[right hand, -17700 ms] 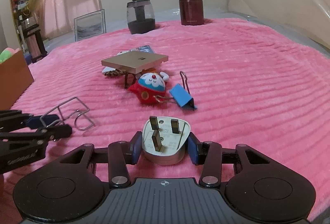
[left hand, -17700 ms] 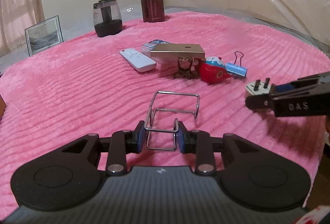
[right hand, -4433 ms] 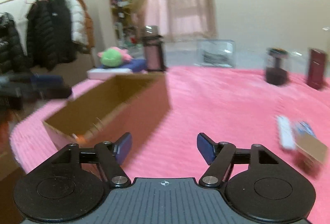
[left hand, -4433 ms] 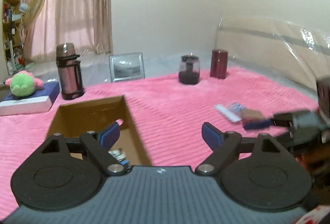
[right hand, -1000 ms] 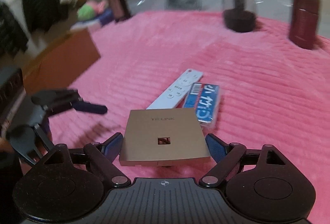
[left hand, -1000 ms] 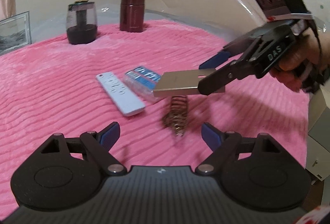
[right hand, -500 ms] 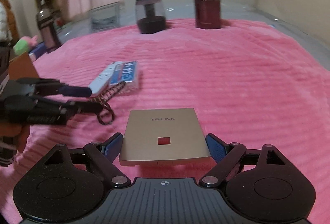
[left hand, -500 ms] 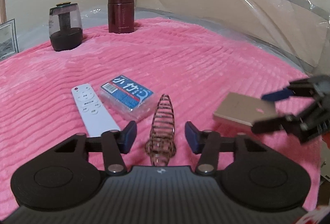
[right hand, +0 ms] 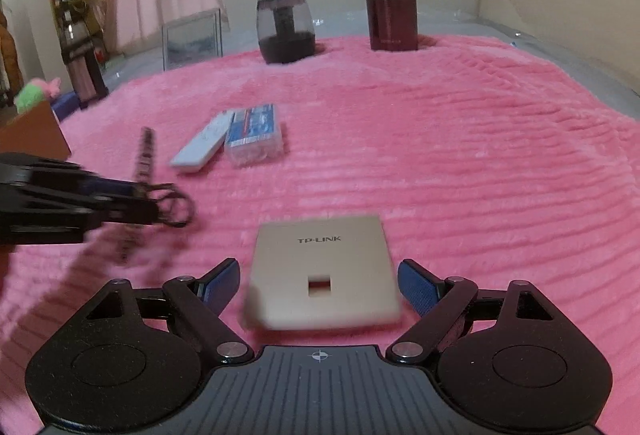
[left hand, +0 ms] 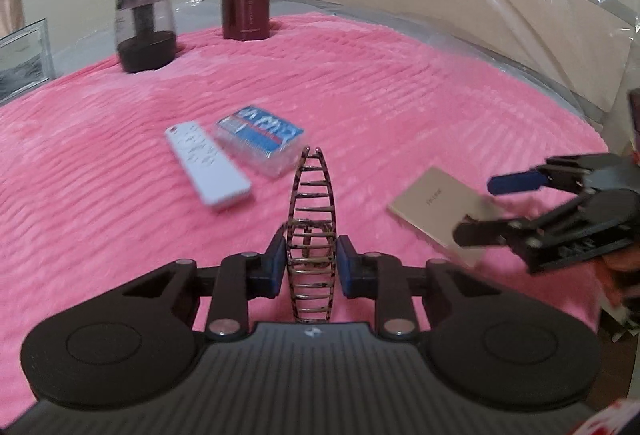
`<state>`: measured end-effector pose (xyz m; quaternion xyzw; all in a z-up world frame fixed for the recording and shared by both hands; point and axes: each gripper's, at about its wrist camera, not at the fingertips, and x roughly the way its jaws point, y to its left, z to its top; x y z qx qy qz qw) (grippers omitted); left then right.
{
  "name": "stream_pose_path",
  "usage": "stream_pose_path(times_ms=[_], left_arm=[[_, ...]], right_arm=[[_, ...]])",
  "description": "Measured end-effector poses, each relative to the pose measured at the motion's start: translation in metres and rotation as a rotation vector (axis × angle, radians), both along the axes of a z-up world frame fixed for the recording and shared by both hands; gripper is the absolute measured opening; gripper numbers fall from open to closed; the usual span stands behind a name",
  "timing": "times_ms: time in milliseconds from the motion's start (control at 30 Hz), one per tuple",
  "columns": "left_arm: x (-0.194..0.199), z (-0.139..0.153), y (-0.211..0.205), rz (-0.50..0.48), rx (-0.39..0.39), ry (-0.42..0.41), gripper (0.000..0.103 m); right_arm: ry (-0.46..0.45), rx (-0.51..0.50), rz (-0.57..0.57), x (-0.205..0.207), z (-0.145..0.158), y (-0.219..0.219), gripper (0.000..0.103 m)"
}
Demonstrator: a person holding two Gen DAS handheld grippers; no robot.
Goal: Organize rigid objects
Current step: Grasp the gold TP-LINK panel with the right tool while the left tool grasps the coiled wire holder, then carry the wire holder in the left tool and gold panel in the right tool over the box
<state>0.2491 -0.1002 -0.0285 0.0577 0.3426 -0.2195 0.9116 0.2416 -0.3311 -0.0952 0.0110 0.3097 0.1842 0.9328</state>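
A brown tortoiseshell hair clip [left hand: 312, 219] stands upright between the blue pads of my left gripper [left hand: 312, 267], which is shut on it. From the right wrist view the clip [right hand: 144, 163] and left gripper [right hand: 120, 203] appear at the left. My right gripper [right hand: 320, 281] holds a flat gold TP-LINK panel [right hand: 320, 255] between widely spread jaws, low over the pink blanket [right hand: 480, 155]. The left wrist view shows that gripper [left hand: 492, 209] and the tilted panel [left hand: 432, 203] at the right. A white remote [left hand: 208, 167] and a blue packet [left hand: 260, 135] lie side by side beyond the clip.
A dark glass jar [left hand: 144, 31] and a maroon canister [left hand: 246, 7] stand at the blanket's far edge, with a picture frame [left hand: 24, 59] to their left. A cardboard box [right hand: 32, 131] and a flask [right hand: 82, 67] are far left. Plastic-covered panelling runs along the right.
My left jaws have closed onto the hair clip, which stood loose between them before. The right gripper has carried the gold panel away from above the clip and down toward the blanket.
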Motion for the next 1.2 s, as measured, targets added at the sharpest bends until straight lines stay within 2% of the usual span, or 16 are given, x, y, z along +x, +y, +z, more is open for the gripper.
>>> stream_pose_path(times_ms=[100, 167, 367, 700, 1200], left_arm=[[-0.022, 0.001, 0.013, 0.024, 0.008, 0.005, 0.022], [-0.033, 0.000, 0.021, 0.052, -0.006, 0.005, 0.022], [-0.046, -0.005, 0.028, 0.068, -0.031, -0.007, 0.022], [-0.047, -0.010, 0.026, 0.071, -0.023, -0.044, 0.025], [-0.051, -0.006, 0.025, 0.078, -0.017, -0.025, 0.022]], right_arm=[[-0.016, -0.060, -0.008, -0.004, -0.003, 0.008, 0.083], [-0.009, -0.056, -0.008, -0.001, -0.003, 0.011, 0.083], [0.020, -0.110, -0.033, 0.014, -0.011, 0.019, 0.084], [0.037, -0.094, -0.048, 0.020, -0.015, 0.021, 0.084], [0.024, -0.058, -0.071, 0.007, -0.009, 0.025, 0.083]])
